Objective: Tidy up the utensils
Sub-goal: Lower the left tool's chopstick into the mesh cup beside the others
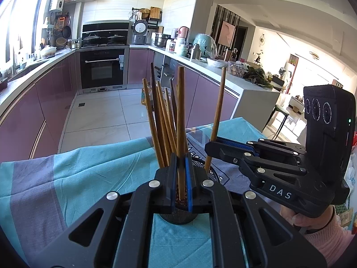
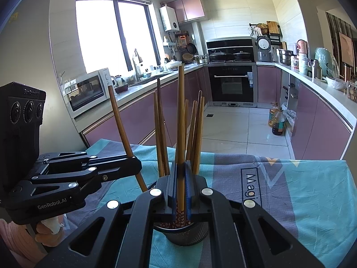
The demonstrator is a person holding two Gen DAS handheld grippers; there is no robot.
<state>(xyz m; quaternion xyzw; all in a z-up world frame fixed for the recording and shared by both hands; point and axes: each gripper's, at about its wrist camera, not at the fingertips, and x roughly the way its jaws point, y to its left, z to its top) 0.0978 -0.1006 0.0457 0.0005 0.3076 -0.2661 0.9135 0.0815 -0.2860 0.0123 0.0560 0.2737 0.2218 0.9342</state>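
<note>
Right wrist view, left gripper [image 2: 133, 164] lettered "GenRobot.AI", cloth [image 2: 290, 189] "Magi"

Teal-and-grey cloth [image 2: 301, 192] over table, dark mesh holder [image 2: 189, 236] on it.

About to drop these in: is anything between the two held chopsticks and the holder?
Nothing visible. The left gripper and right gripper hold theirs at the mouth of the holder; chopsticks already inside stand just behind.
</note>
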